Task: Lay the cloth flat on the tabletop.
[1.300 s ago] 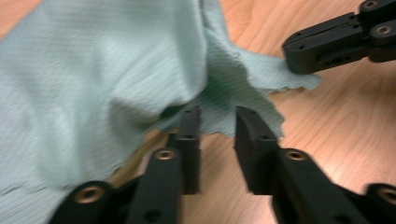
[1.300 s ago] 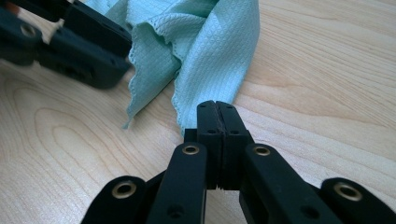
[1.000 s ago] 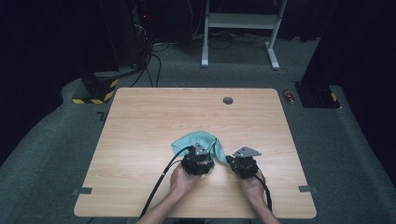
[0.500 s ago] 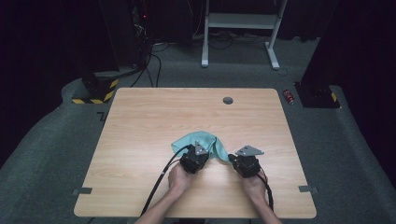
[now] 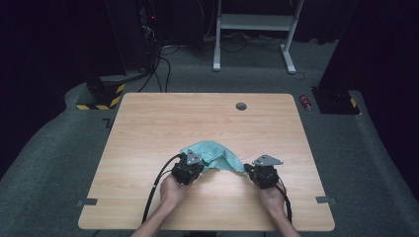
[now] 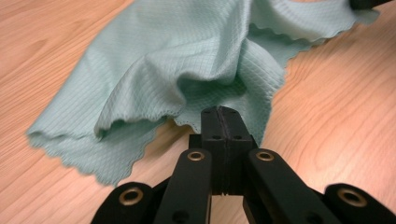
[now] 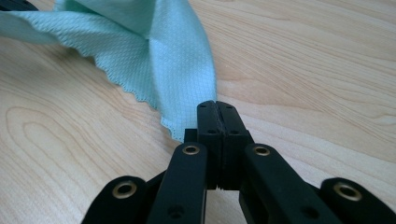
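A: Item one, cloth: pale green, scalloped hem, lying bunched on the near middle of the worktop. Status?

B: Held at two points. Left hand-held gripper: jaws have just been closing and now stand pressed together at the hem of the cloth's near left fold, seemingly pinching the edge. Right hand-held gripper: jaws pressed together on the cloth's right corner, which runs straight into them.

A: Item two, the step in hand?

B: By my reading, a two-corner hold, made ready to spread or fold the cloth. The middle sags in loose folds between the two grips.

A: Notes for doing it well?

B: Keep both pinches firm. Draw the two hands apart evenly, one to the left and one to the right, until the near hem runs straight. Lift only a little, so the far part drags flat across the worktop instead of doubling under.

A: Risk?

B: The left pinch looks shallow; a sharp tug could slip the hem out.
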`<state>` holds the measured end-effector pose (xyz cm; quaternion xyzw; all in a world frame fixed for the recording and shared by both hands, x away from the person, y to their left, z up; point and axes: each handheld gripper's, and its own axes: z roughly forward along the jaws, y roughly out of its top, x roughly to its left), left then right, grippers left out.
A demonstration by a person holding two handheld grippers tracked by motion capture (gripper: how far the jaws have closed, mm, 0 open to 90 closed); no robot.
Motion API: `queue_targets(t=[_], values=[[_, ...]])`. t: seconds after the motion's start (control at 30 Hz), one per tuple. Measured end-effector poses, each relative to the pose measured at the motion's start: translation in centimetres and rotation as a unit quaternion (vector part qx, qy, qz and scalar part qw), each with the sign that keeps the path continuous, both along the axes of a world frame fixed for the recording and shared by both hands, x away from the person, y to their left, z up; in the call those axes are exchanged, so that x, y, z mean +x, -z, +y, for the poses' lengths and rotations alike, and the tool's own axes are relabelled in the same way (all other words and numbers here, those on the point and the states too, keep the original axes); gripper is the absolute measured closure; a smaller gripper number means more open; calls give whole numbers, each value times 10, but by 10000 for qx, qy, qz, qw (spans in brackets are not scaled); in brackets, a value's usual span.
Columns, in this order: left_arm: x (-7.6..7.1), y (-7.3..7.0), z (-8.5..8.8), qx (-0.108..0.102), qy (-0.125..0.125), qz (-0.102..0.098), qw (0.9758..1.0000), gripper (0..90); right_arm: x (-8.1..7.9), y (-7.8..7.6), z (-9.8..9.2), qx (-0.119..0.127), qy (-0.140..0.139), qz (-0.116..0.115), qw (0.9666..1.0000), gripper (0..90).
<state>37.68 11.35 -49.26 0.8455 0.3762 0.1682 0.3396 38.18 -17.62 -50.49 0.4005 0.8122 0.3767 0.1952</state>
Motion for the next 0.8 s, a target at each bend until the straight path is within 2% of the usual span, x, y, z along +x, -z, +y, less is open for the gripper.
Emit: queue_targets(t=[0.1,0.13,0.23,0.4,0.43,0.57,0.6,0.63,0.7,0.77,0.8], values=[[-6,-1,7,118,6,3,9999,900,-2,0,-3,-15,20,24,10000,896],[-9,0,11,224,18,13,9997,900,-2,0,-6,-17,25,33,10000,896],[-13,1,17,307,10,50,9995,900,-4,1,-8,-16,32,70,10000,895],[-16,5,23,315,-23,143,9994,893,-5,3,-7,-34,-44,164,9999,885],[-17,6,25,237,-59,165,9996,889,-6,3,-6,-15,-133,133,9998,848],[-18,8,25,111,-126,174,9997,781,-9,-2,2,54,-286,26,9996,798],[-18,9,25,82,-171,176,9997,781,-9,-2,2,54,-286,26,9996,798],[-19,12,25,32,-259,172,9995,714,-11,-7,10,80,-407,-51,9991,778],[-19,13,24,2,-310,174,9994,680,-11,-9,13,102,-461,-84,9988,769],[-19,17,25,-57,-447,209,9988,593,-10,-14,26,97,-636,-155,9978,739],[-19,17,25,-57,-447,209,9988,575,-10,-14,26,97,-636,-155,9978,739]])
